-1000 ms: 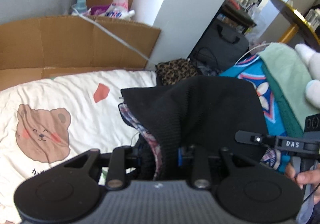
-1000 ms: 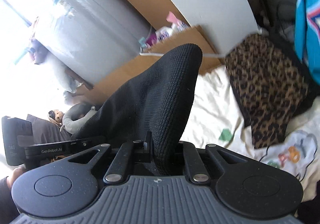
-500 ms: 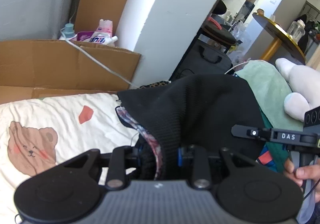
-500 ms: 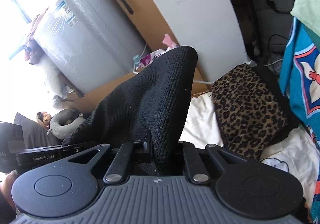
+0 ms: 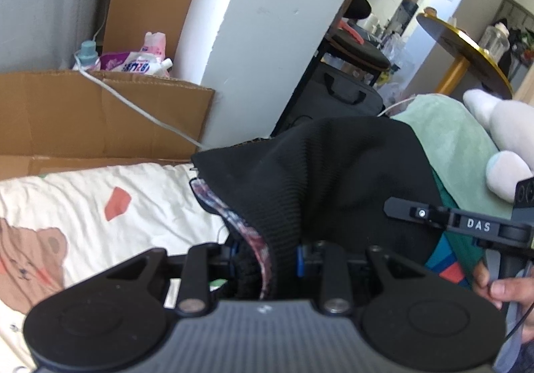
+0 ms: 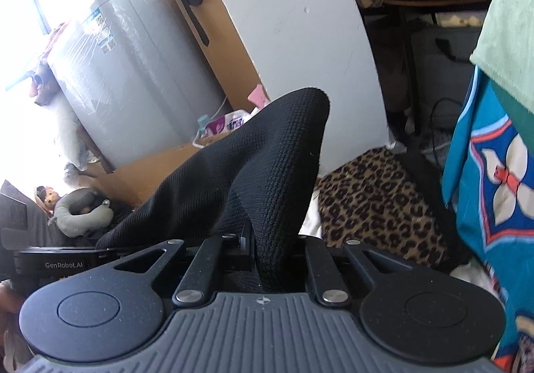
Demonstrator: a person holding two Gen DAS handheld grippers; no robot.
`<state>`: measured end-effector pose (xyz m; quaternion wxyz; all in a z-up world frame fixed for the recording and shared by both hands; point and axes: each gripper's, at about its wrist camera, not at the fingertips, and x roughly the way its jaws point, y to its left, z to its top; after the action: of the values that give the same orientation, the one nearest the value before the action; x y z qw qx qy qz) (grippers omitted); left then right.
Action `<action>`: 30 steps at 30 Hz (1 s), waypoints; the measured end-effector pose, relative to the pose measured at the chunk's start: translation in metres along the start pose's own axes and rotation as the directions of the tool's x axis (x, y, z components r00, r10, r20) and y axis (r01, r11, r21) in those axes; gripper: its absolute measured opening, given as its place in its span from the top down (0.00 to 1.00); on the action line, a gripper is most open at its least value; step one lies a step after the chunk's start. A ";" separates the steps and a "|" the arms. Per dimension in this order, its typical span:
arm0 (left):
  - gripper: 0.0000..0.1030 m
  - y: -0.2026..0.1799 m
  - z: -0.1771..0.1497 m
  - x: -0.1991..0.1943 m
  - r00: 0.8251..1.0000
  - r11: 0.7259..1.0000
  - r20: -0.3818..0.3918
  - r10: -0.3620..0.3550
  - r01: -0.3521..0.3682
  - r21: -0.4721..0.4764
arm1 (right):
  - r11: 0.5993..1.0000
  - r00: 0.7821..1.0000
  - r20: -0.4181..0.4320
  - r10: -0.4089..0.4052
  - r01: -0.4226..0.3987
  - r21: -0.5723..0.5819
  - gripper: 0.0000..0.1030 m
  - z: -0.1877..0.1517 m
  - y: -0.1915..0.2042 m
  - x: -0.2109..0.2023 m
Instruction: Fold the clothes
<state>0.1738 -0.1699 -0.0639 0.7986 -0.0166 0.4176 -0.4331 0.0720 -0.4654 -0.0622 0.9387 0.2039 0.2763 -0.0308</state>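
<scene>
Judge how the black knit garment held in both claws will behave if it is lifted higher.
The black knit garment looks floppy: it drapes and folds between the left claw and right claw. Its thick ribbed weave probably grips the pads, so slipping seems unlikely. Loose parts would likely sag.

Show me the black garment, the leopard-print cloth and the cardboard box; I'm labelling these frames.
black garment (image 5: 333, 172), left wrist view, on its bunched knit middle
leopard-print cloth (image 6: 377, 199), right wrist view, on its spotted top
cardboard box (image 5: 66, 116), left wrist view, on its front wall
</scene>
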 end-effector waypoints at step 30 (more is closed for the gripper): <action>0.69 -0.034 -0.021 0.175 0.985 0.985 -0.025 -0.170 0.170 0.032 | 0.958 0.959 0.109 -0.261 0.271 -0.097 0.91 -0.016 -0.126 0.061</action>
<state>0.1847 -0.3079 -0.1780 0.7541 -0.0336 0.4161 -0.5070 0.0941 -0.5708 -0.1524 0.9479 0.1106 0.2577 -0.1511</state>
